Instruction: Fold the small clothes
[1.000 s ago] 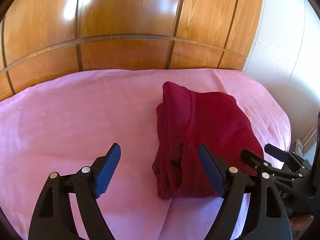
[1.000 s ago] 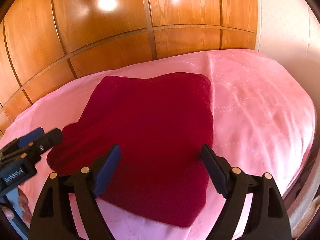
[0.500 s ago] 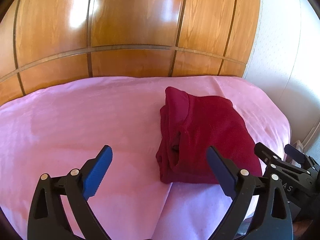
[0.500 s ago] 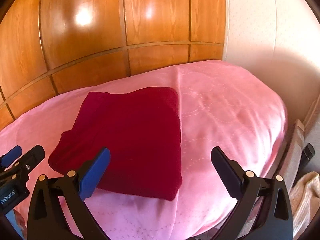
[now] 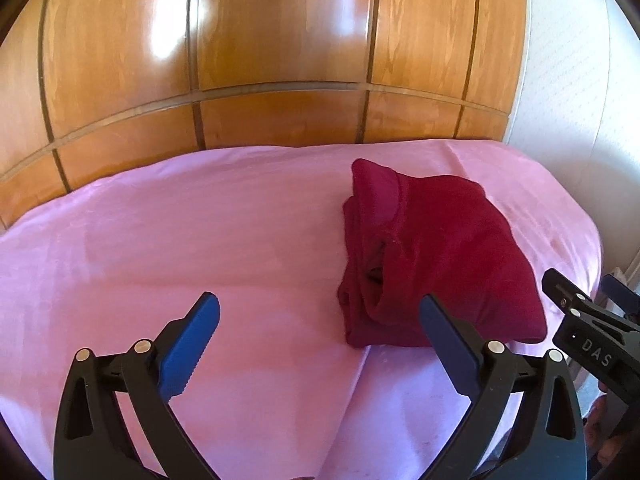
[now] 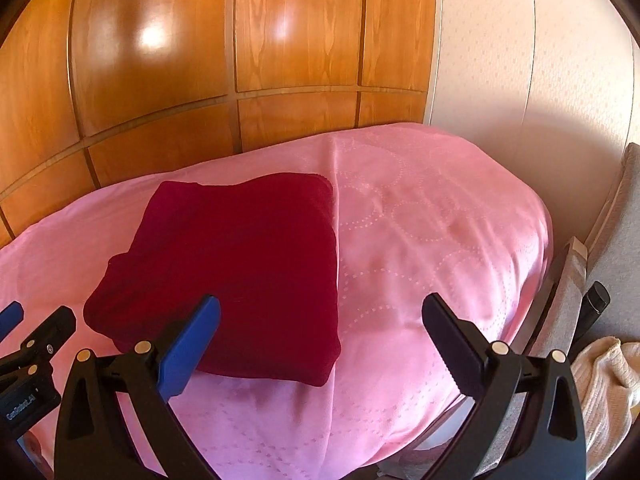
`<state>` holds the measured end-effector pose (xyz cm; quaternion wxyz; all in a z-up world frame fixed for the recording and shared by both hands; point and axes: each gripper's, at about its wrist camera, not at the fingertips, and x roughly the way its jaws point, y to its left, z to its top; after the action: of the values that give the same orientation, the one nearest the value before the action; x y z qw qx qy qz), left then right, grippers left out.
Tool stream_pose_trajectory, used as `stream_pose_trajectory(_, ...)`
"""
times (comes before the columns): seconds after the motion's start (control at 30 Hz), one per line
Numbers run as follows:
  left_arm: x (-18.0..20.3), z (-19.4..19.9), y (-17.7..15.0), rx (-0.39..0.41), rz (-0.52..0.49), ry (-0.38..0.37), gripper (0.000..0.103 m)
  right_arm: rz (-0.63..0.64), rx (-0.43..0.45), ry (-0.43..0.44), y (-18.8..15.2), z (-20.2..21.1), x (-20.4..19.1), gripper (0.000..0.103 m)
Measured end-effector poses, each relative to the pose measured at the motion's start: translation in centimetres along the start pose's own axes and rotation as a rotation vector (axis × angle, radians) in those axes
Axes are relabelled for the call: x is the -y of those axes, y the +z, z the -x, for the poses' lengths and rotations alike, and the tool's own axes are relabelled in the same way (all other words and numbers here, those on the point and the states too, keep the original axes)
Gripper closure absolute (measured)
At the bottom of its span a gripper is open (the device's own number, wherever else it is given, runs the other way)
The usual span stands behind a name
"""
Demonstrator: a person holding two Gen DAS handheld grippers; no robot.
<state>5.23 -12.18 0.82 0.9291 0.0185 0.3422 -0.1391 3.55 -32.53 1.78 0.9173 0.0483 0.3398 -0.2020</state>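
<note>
Surface: bed w/ pink cover (image 6: pixel 420 240), smooth sheen, faint dotted ring pattern stitched in; soft crease runs fwd from near the garment's front edge in left wrist view.
Garment: dark red garment (image 6: pixel 240 264), folded into a thick rough square, lying flat on the pink cover, toward the side nearer the white wall; loose layered edges and a small gap in the folds show on its open side in left wrist view (image 5: pixel 436 256).
Left tongs: left gripper (image 5: pixel 316 332) spread wide and opening, nothing btwn the jaws; blue pads over bare pink cover, just short of the garment's front corner, not touching it.
Right tongs: right gripper (image 6: pixel 320 332) spread wide, nothing pinched; one blue pad overlaps the garment's near edge in view, contact can't tell; other finger over bare cover.
Behind bed: wood panel wall (image 5: pixel 280 40), glossy orange-brown, dark grooves btwn panels, window glare on it; sits directly behind the bed's far edge.
Side of bed: white textured wall (image 6: pixel 520 60) meets the panels at the corner beyond the garment.
Beside bed: grey upholstered piece (image 6: pixel 616 240) near the bed's edge, cream knit cloth (image 6: pixel 604 392) bunched below it, small dark cylinder (image 6: pixel 596 300) btwn them.
</note>
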Motion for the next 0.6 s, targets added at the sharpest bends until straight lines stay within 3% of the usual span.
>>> stream_pose_trajectory(0.6, -0.7, 0.5, -0.3, 0.027, 0.023, 0.033, 0.004, 0.037, 0.003, 0.032, -0.7, 0.3, -1.4, 0.002)
